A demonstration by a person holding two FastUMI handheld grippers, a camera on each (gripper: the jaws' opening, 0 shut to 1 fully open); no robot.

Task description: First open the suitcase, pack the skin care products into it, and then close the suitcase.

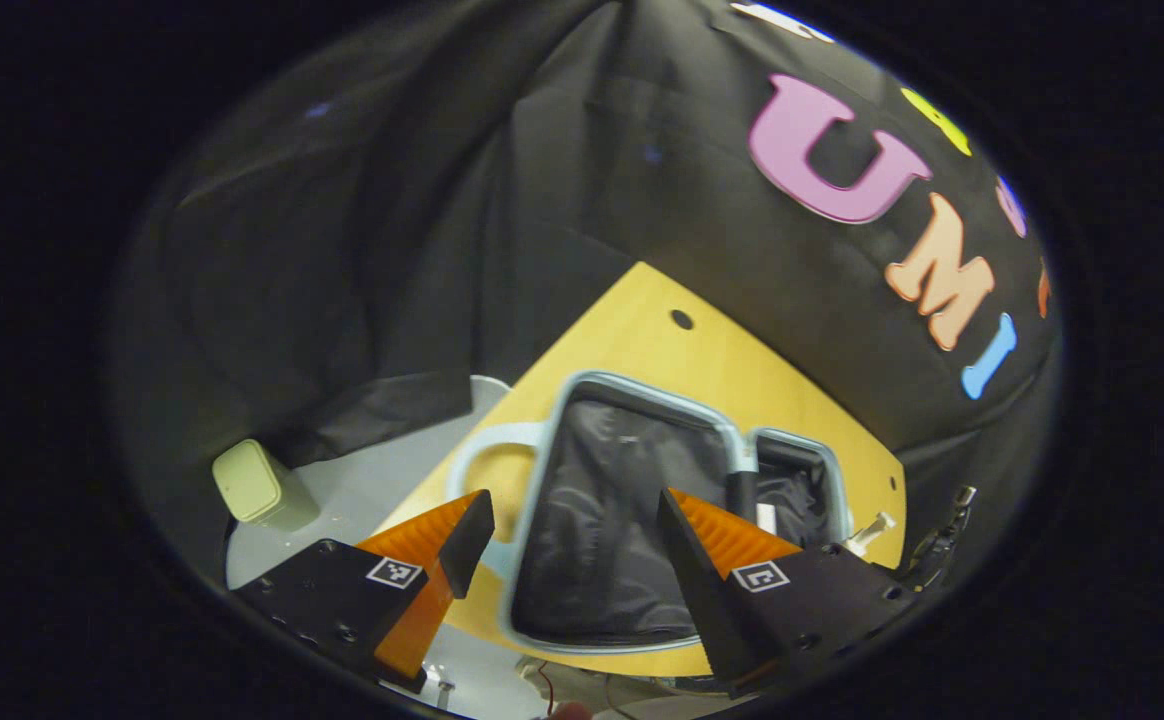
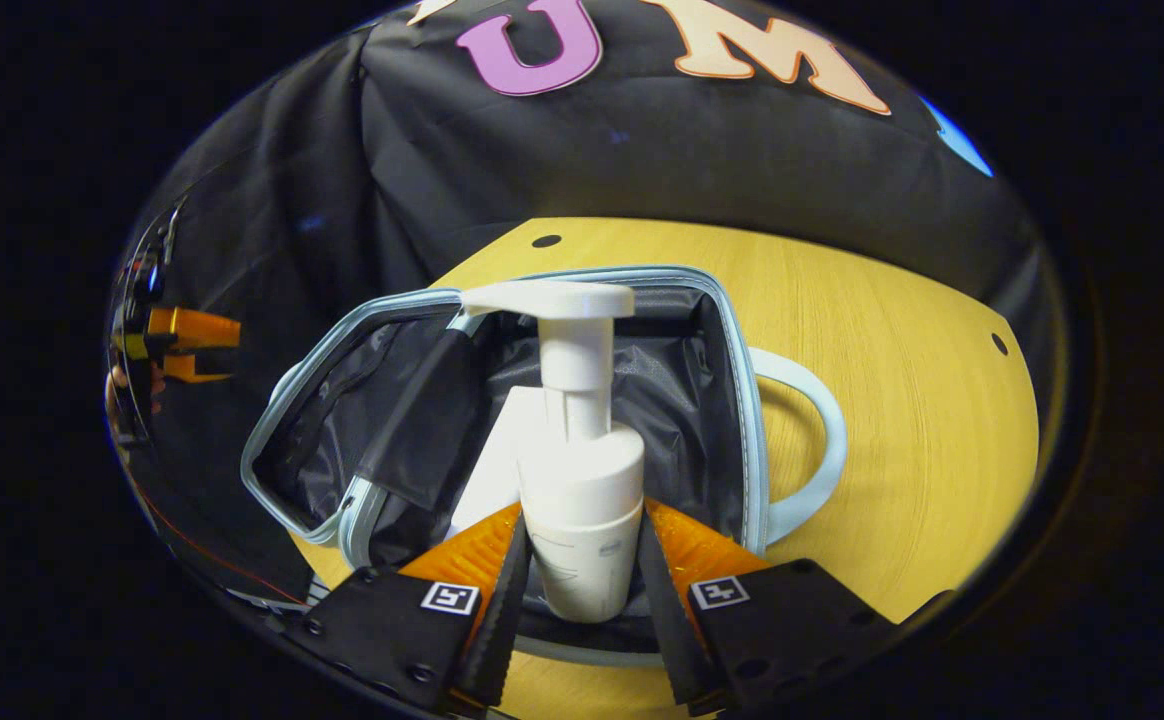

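My right tool [image 2: 582, 560] is clamped on a white pump bottle [image 2: 582, 480], both orange fingers [image 2: 477, 550] pressing its lower body from either side. I hold the bottle upright over the open suitcase [image 2: 732, 400], whose dark lining shows behind it. Another white container [image 2: 497, 470] sits just behind the bottle, inside the case. The suitcase lies flat on the yellow desk [image 2: 892, 330], its pale blue handle [image 2: 822, 440] pointing to the right in the right gripper view.

My left tool [image 1: 577, 545] hangs wide apart with nothing between its fingers, above the near edge of the suitcase [image 1: 602, 520]. In the left gripper view a pale green box [image 1: 257, 485] stands off the desk's left side, well apart from the case. In the right gripper view, the left tool [image 2: 187, 345] appears far off at the left edge.
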